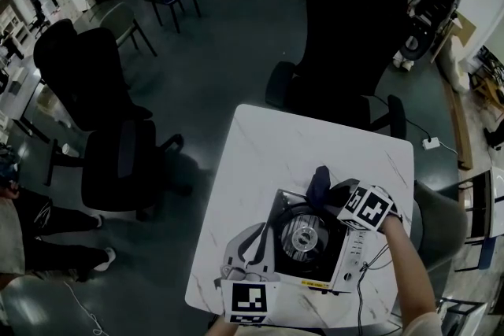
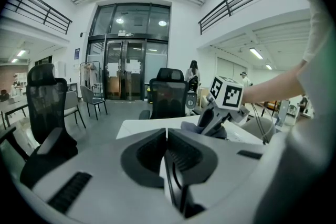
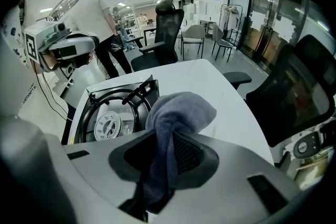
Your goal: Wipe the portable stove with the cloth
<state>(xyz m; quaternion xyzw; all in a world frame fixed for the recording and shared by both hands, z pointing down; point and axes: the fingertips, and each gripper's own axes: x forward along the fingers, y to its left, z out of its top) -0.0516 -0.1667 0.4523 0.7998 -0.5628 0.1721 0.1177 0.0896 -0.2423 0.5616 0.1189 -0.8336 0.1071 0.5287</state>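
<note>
Head view, with both gripper views. The portable stove stands on the white table at its near edge, closer to the near right corner than to the left one. Its control panel runs along the side nearest the right edge of the table.

The stove's recessed top well holds a round silver burner, ringed by a black pan support.

The right gripper has its jaws clamped together on the cloth — a grey-blue bunch that rises out of the jaws and folds over their tips. The cloth hangs at the far edge of the stove, above the rim of the well; no view settles whether it touches the metal.

The left gripper has its jaws pressed fully together with nothing between them. It sits at the table's near edge, over the stove's near left corner, and it points across the table towards the right gripper.

A black office chair stands at the far edge of the table — two more black chairs stand on the floor well off its left edge.
</note>
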